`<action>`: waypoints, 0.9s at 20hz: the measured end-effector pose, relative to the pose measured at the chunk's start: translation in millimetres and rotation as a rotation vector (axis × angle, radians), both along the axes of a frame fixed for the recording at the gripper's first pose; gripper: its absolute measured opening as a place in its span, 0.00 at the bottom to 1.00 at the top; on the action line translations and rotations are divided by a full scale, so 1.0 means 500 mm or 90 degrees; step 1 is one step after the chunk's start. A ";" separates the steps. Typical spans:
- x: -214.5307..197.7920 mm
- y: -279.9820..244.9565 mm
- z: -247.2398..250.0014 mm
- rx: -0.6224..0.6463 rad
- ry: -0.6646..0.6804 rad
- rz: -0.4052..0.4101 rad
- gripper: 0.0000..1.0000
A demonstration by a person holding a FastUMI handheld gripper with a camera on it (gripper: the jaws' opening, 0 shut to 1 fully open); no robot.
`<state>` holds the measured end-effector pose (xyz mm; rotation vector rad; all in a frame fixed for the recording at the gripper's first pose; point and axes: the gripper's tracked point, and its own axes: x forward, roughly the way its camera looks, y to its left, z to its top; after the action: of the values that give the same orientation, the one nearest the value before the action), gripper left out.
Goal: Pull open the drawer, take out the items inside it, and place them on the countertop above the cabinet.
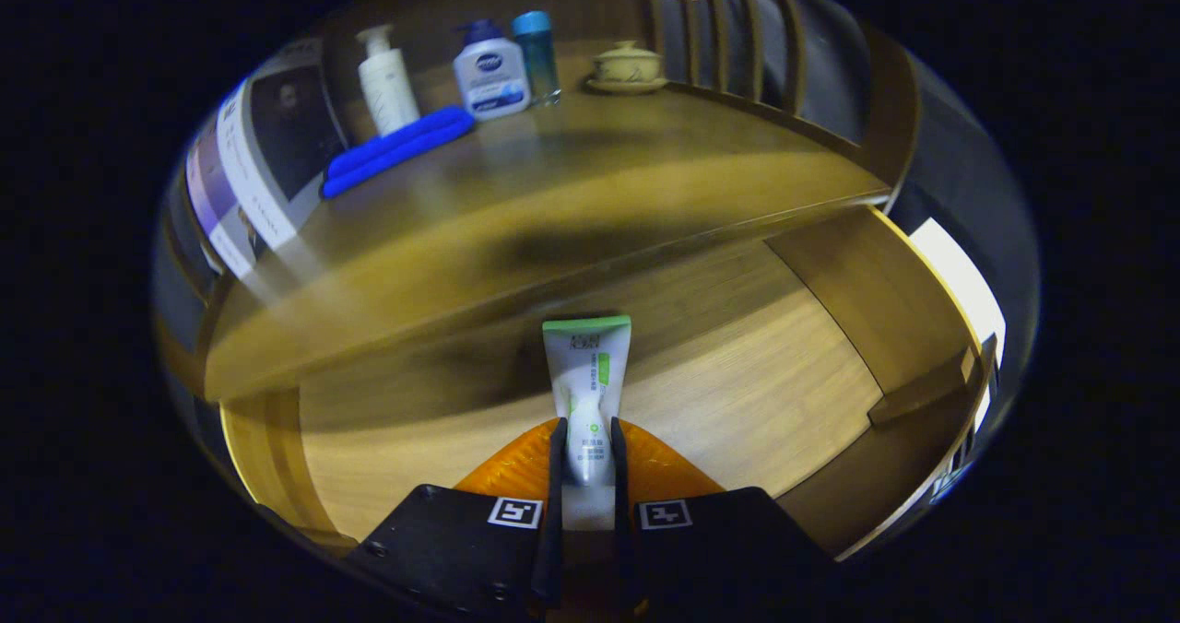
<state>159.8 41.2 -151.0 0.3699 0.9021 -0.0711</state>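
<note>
We see the gripper (586, 452) pinching a white-and-green tube (587, 393) between both orange fingers (516, 476), held above the open drawer's (756, 374) wooden floor. Beyond, on the countertop (590, 190), stand a white pump bottle (387, 81), a blue-capped lotion bottle (490, 72), a blue case (396, 150) and a lidded teacup (627, 65).

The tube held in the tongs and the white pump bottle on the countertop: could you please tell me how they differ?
The tube is flat, white with a green crimped end, and lies pointing forward, clamped between the tongs over the open drawer. The pump bottle is rounded, plain white with a pump head, and stands upright on the countertop behind a blue pouch, untouched. Both are mostly white toiletry containers.
</note>
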 end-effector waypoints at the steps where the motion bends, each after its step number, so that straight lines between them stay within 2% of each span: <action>1: 0.002 -0.006 0.012 0.000 -0.011 -0.019 0.24; 4: -0.014 -0.028 0.042 -0.005 -0.014 -0.066 0.24; 8: -0.034 -0.043 0.045 0.008 0.003 -0.103 0.24; 10: -0.037 -0.027 0.019 0.007 0.026 -0.066 0.02; 12: -0.038 -0.030 0.009 -0.012 0.047 -0.048 0.02; 17: -0.032 -0.031 0.009 0.013 0.071 -0.066 0.03; 18: -0.039 -0.040 0.012 -0.003 0.083 -0.064 0.16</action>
<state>140.5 21.1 -144.9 0.4097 1.0121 -0.1919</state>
